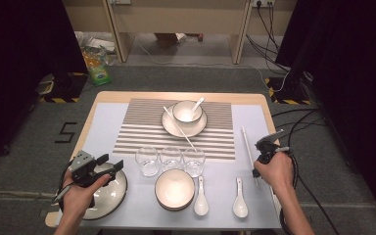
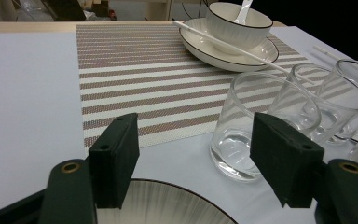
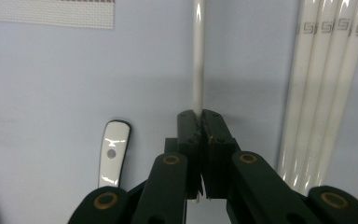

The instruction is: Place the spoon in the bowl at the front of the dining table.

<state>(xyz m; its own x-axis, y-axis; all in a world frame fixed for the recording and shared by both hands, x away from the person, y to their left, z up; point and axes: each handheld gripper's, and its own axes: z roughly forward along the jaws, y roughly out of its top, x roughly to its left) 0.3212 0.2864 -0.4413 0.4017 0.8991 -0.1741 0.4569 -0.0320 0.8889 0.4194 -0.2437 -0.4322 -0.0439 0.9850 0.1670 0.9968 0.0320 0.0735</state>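
The room around me is dim, with a grey carpeted floor [image 1: 24,147], black drapes at both sides and pale wooden furniture legs beyond the far edge. My work lies on a light wooden surface [image 1: 176,96] covered by a pale blue-grey sheet [image 1: 103,127], with a brown-and-white striped woven placemat [image 1: 142,129] at its middle. On the mat stands a white dark-rimmed plate [image 1: 172,128] bearing a white bowl [image 1: 186,111] with a spoon in it, and one white chopstick [image 1: 180,129] leans across the plate's rim. Nearer me sit a large ribbed dark-rimmed plate [image 1: 112,196], a stack of cream bowls [image 1: 175,190], three clear drinking glasses [image 1: 170,158] in a row and two white ceramic spoons [image 1: 220,197]. My left gripper [image 2: 193,161] hovers over the near plate with its jaws spread wide and nothing between them. My right gripper [image 3: 204,135] has its jaws pressed together, pinching the near end of a thin white chopstick [image 3: 198,56] that lies on the sheet at the right side, just beside a bundle of more white chopsticks [image 3: 326,84]. The large plate is cut off by the left gripper view's lower edge, and the printed marks on the bundled chopsticks are too blurred to read.
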